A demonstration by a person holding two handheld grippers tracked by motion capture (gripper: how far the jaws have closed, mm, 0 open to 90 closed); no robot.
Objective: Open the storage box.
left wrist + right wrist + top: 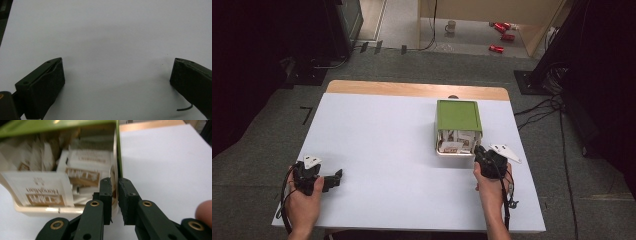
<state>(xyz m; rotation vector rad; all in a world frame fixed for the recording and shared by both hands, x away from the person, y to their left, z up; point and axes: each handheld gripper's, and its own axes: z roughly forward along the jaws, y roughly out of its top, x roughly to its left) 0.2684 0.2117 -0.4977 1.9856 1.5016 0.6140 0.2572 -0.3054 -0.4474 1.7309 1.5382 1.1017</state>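
Observation:
A cream box point(455, 151) with a green lid point(457, 116) stands right of the table's middle, its open side facing me. Several white and brown sachets point(37, 192) fill it. My right gripper point(478, 150) is at the box's near right corner. In the right gripper view the gripper point(115, 187) is shut on the box's right wall point(116, 157), one jaw inside and one outside. My left gripper point(338, 176) rests low over the table's near left part, far from the box. Its jaws stand wide apart over the bare white top, the gripper point(117, 77) open and holding nothing.
The white tabletop point(382, 135) has a wooden strip point(412, 89) along its far edge. On the floor beyond lie a mug point(451, 26) and red cans point(502, 30). Cables point(537, 112) and dark stands flank the table at the right.

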